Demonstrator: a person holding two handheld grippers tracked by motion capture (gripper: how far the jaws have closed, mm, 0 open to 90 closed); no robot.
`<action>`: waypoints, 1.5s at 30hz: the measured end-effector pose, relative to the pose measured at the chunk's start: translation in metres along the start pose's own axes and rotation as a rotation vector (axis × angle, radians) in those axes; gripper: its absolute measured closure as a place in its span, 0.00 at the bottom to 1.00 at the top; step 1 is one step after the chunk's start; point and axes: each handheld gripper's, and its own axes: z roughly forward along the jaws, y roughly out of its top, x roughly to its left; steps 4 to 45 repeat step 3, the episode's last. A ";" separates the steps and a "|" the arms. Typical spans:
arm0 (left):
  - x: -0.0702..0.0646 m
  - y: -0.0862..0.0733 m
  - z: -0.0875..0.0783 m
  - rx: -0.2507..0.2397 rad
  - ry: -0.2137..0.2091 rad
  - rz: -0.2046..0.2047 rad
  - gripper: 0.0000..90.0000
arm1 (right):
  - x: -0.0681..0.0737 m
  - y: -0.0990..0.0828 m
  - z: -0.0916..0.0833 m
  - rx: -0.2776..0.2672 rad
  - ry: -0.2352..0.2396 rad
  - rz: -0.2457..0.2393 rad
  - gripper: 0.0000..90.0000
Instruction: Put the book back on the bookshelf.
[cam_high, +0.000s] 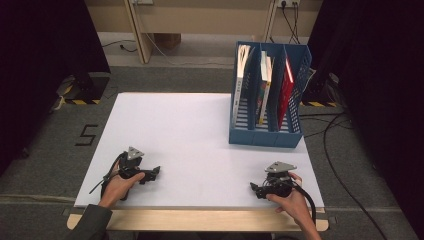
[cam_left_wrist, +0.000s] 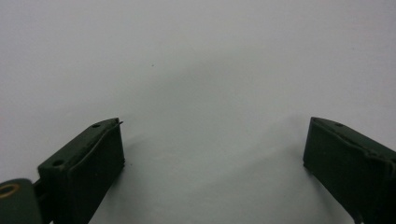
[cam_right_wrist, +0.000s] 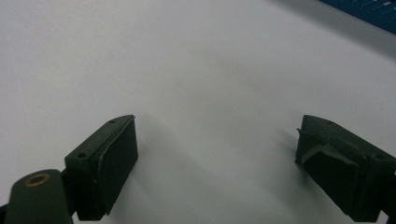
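Both of my grippers rest low on the white table sheet (cam_high: 190, 135) near its front edge. A hand holds my left gripper (cam_high: 154, 173) at the front left, jaws pointing right toward the middle. In the left gripper view it (cam_left_wrist: 215, 137) stands open over bare white sheet with nothing between the jaws. My right gripper (cam_high: 254, 189) sits at the front right, pointing left, also in a hand. In the right gripper view it (cam_right_wrist: 217, 135) is open and empty. A blue file rack (cam_high: 265, 137) with upright books (cam_high: 264, 85) stands at the back right; one corner of the blue rack (cam_right_wrist: 369, 7) shows here too.
The wooden table edge (cam_high: 200, 219) runs along the front. Grey carpet surrounds the table, with a black "5" mark (cam_high: 86, 135) at the left and cables (cam_high: 340, 165) on the floor at the right. Dark curtains flank both sides.
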 end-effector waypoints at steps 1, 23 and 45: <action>0.000 0.000 0.000 0.000 0.000 0.000 0.05 | 0.000 0.000 0.000 -0.001 0.000 -0.001 0.15; 0.000 0.000 0.000 0.000 0.000 0.000 0.05 | 0.000 0.000 0.000 -0.002 -0.001 0.002 0.15; 0.000 0.000 0.000 0.000 0.000 0.000 0.05 | 0.000 0.000 0.000 -0.002 -0.001 0.002 0.15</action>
